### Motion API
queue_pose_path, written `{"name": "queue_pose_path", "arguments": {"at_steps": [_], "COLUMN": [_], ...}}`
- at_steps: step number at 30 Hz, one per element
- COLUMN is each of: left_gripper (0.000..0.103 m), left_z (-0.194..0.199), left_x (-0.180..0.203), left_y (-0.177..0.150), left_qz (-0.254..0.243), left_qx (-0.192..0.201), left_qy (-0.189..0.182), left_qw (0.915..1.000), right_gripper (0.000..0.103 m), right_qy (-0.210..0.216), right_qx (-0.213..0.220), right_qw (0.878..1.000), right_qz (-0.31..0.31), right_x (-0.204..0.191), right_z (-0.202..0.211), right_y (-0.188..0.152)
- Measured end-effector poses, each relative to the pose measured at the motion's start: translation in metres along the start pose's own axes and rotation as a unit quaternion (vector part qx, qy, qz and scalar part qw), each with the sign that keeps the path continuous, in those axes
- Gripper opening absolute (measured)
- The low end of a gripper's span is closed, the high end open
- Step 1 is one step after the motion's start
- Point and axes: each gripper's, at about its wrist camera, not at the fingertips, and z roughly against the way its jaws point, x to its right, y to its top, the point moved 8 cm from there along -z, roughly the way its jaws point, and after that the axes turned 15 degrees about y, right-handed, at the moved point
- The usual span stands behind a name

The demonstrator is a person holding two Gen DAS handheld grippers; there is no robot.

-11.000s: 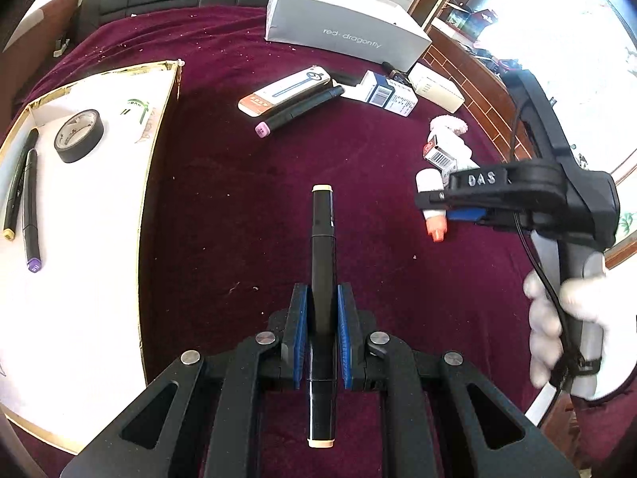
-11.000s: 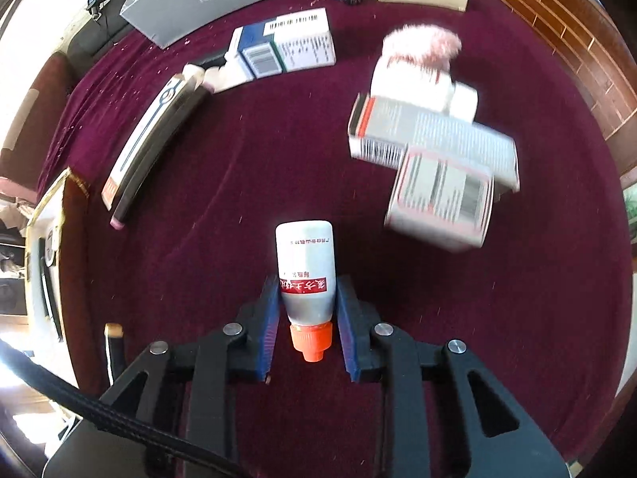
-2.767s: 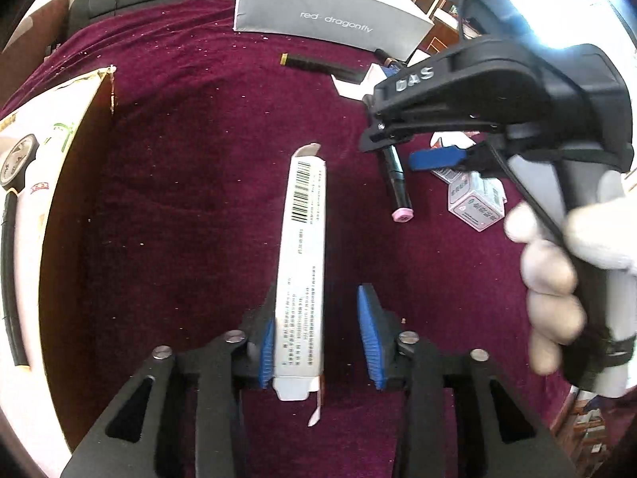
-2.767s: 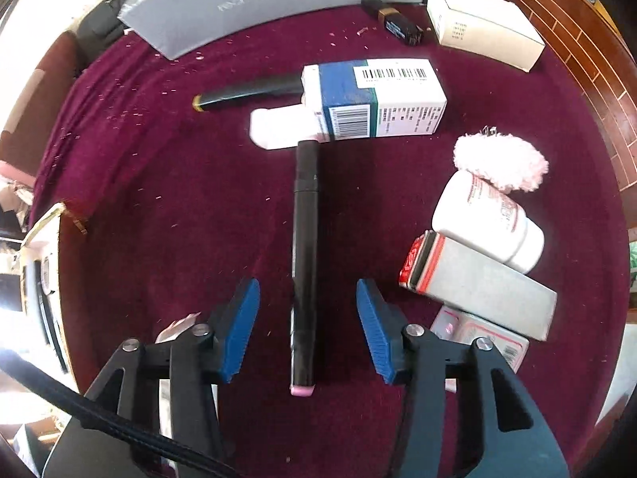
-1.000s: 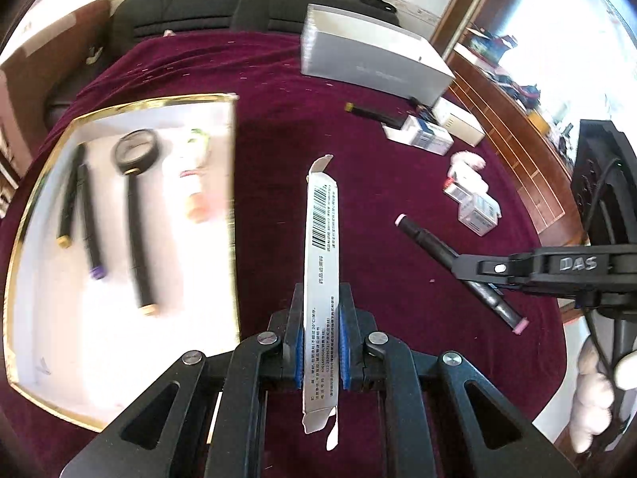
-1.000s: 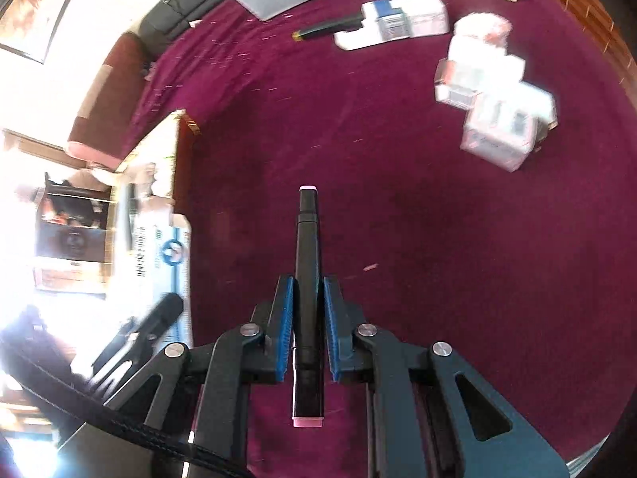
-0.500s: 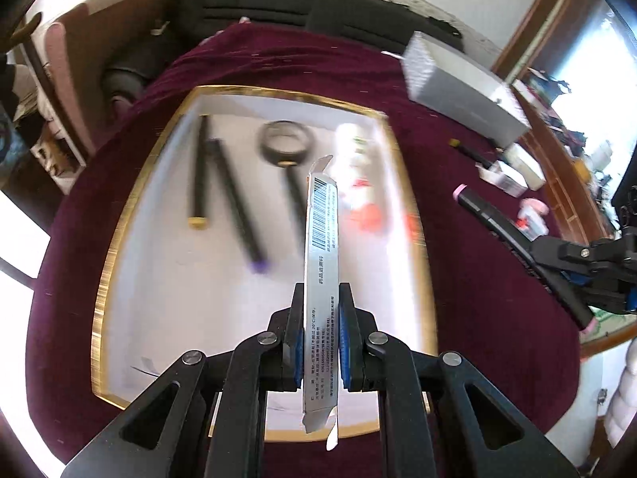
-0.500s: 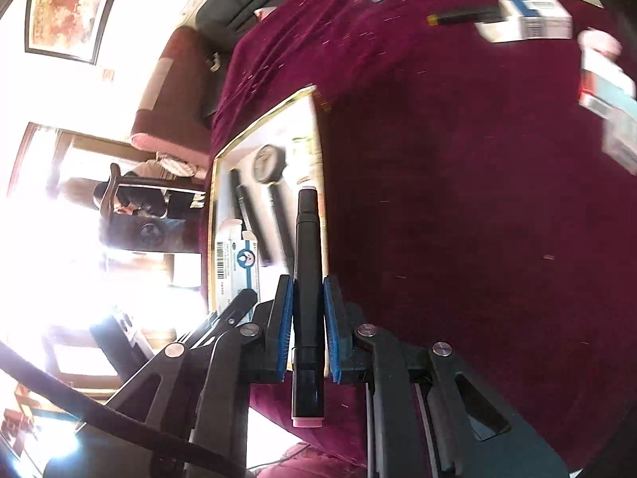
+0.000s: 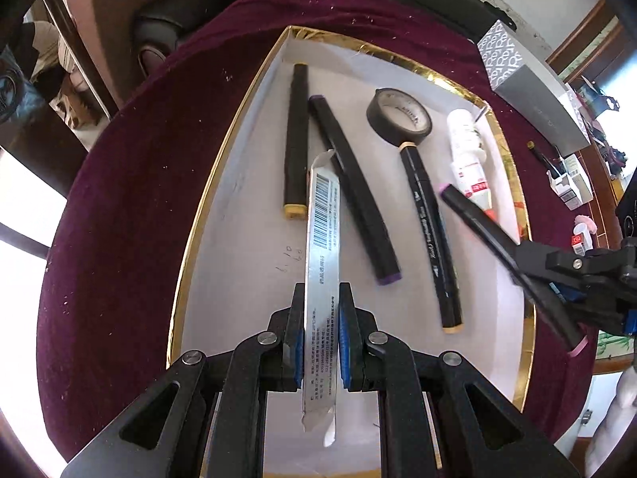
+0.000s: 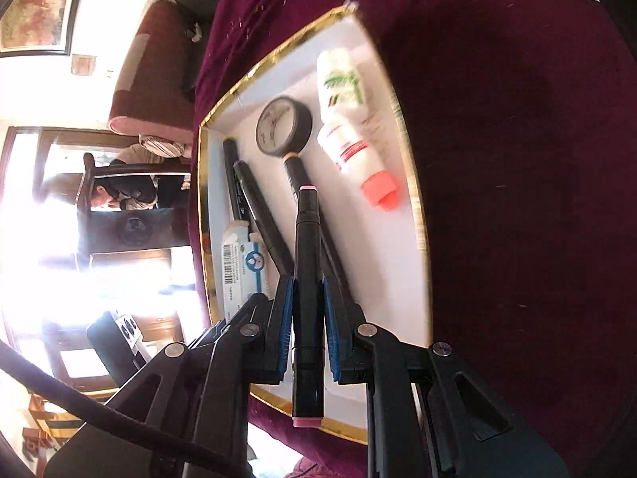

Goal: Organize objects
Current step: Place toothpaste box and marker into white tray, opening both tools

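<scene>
Left gripper (image 9: pixel 321 330) clamping a long thin silver carton (image 9: pixel 323 263), barcode face up, end flaps torn open, hanging over the white gold-rimmed tray (image 9: pixel 223 183). Right gripper (image 10: pixel 307 318) pinching a black marker w/ pink end caps (image 10: pixel 306 279), also hanging over the tray; same marker (image 9: pixel 497 247) showing in the left view, angling in over the tray's right rim.

Lying in the tray: yellow-capped marker (image 9: pixel 295 139) nearest the left rim, purple-capped marker (image 9: pixel 354 191) just right of it and touching it near the middle, black tape roll (image 9: pixel 399 117) toward the far rim, cream-capped marker (image 9: pixel 430 235) w/ its tip touching the roll, white bottle w/ orange cap (image 9: pixel 469 159) lying along the right rim, green-print bottle behind it.

Tray sitting on a bench under maroon cloth (image 9: pixel 131 207). Bare white floor showing in the tray's near-left part, beside the carton, and in the near-right corner. Right rim crowded by the bottle. Grey box (image 9: pixel 533 91) and small cartons lying on the cloth well beyond the tray's right rim.
</scene>
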Motion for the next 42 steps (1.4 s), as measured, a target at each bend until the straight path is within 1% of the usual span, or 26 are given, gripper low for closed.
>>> {"name": "queue_pose_path", "arguments": {"at_steps": [4,6,11,16,19,23,30,31,33,34,35,36,38,39,41,42], "left_gripper": [0.01,0.01,0.01,0.01,0.011,0.011,0.016,0.02,0.027,0.033,0.036,0.036,0.037,0.037,0.043,0.043], "left_z": [-0.004,-0.005,-0.007,-0.008,-0.007,-0.007,-0.006,-0.005,0.003,0.006,0.011,0.018,0.03,0.036,0.047,0.053], "left_x": [0.0,-0.001,-0.003,-0.004,-0.006,-0.005,-0.011,-0.011,-0.011,-0.012,-0.011,-0.01,-0.008,-0.006,-0.001,0.002], "left_y": [0.004,0.007,0.012,0.015,0.015,0.016,0.012,0.012,0.012,0.013,0.015,0.017,0.02,0.02,0.025,0.026], "left_qz": [-0.001,0.002,0.003,0.002,0.004,0.008,0.032,0.032,0.032,0.03,0.028,0.024,0.014,0.01,0.001,-0.006], "left_qx": [-0.001,-0.001,0.006,0.007,0.007,0.009,0.001,0.001,0.008,0.012,0.019,0.03,0.049,0.057,0.075,0.084], "left_qy": [-0.001,-0.004,-0.008,-0.01,-0.012,-0.017,-0.031,-0.032,-0.032,-0.028,-0.023,-0.019,-0.008,-0.001,0.012,0.016], "left_qw": [1.0,1.0,0.9999,0.9999,0.9999,0.9998,0.999,0.999,0.999,0.9991,0.9991,0.9991,0.9987,0.9983,0.9971,0.9964], "right_gripper": [0.013,0.013,0.013,0.013,0.013,0.013,0.014,0.014,0.016,0.018,0.021,0.023,0.031,0.033,0.044,0.046], "right_qy": [-0.013,-0.02,-0.063,-0.084,-0.091,-0.092,-0.087,-0.086,-0.085,-0.084,-0.084,-0.084,-0.086,-0.087,-0.092,-0.093], "right_qx": [-0.014,-0.018,-0.024,-0.038,-0.045,-0.053,-0.048,-0.046,-0.041,-0.039,-0.036,-0.031,-0.018,-0.012,0.007,0.014], "right_qw": [1.0,1.0,0.997,0.994,0.993,0.993,0.994,0.994,0.994,0.994,0.994,0.994,0.993,0.993,0.992,0.991], "right_qz": [0.007,0.013,0.042,0.056,0.06,0.059,0.054,0.053,0.054,0.055,0.057,0.061,0.073,0.079,0.091,0.095], "right_x": [-0.007,-0.01,-0.012,-0.01,-0.01,-0.01,-0.01,-0.01,-0.012,-0.012,-0.013,-0.015,-0.021,-0.025,-0.03,-0.03], "right_z": [-0.025,-0.03,-0.043,-0.058,-0.068,-0.072,-0.069,-0.066,-0.061,-0.059,-0.054,-0.049,-0.04,-0.037,-0.024,-0.016], "right_y": [0.001,0.002,0.007,0.011,0.01,0.005,0.004,0.004,0.003,0.003,0.001,0.001,-0.001,-0.002,-0.003,-0.004]}}
